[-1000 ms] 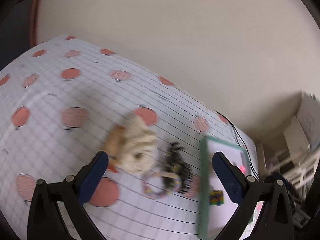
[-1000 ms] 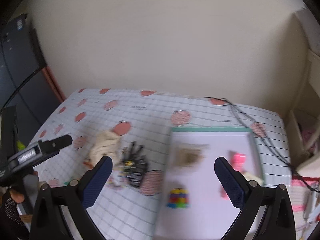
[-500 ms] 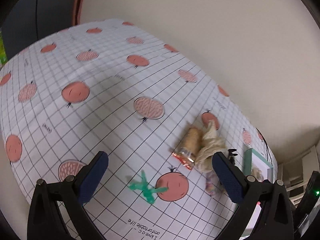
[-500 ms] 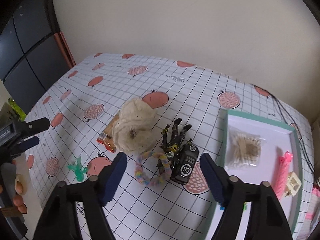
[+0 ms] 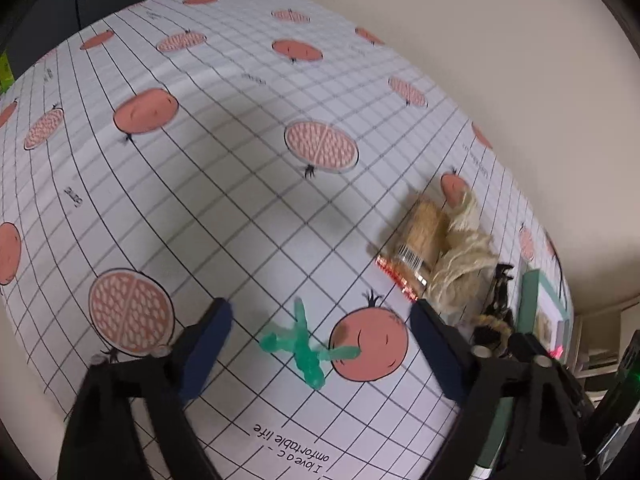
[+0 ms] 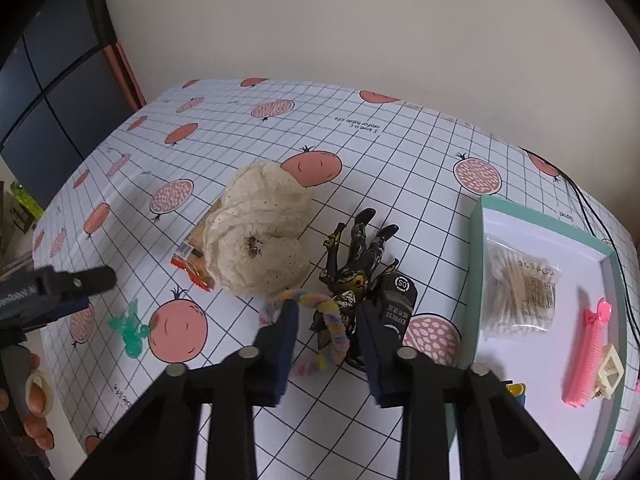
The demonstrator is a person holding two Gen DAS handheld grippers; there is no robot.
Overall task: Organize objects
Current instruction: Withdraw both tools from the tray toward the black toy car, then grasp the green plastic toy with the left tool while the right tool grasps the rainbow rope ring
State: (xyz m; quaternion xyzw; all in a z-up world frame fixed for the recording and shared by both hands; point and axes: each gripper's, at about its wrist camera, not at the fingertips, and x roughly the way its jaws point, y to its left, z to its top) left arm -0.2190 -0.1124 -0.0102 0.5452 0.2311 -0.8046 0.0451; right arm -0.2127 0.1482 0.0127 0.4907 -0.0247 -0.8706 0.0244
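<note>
My left gripper [image 5: 320, 320] is open, its jaws on either side of a small green plastic clip [image 5: 304, 346] that lies on the tablecloth; the clip also shows in the right wrist view [image 6: 130, 330]. My right gripper [image 6: 326, 320] is open but narrowed, its jaws around a pastel pipe-cleaner ring [image 6: 324, 316] beside a black toy figure [image 6: 356, 256] and a black car [image 6: 394, 306]. A cream lace scrunchie [image 6: 260, 236] lies on a snack packet [image 5: 420, 240]. The teal-rimmed tray [image 6: 476, 248] at the right holds cotton swabs [image 6: 520, 284] and a pink hair clip [image 6: 588, 352].
The table has a white grid cloth with red fruit prints [image 5: 320, 148]. A beige wall [image 6: 320, 20] runs behind it. A dark cabinet [image 6: 52, 80] stands at the left. A black cable [image 6: 592, 216] trails past the tray. The left gripper's finger [image 6: 72, 280] shows in the right wrist view.
My left gripper has swung left and come down around the green clip. My right gripper has moved left from the tray, lowered over the pipe-cleaner ring, and its jaws have narrowed.
</note>
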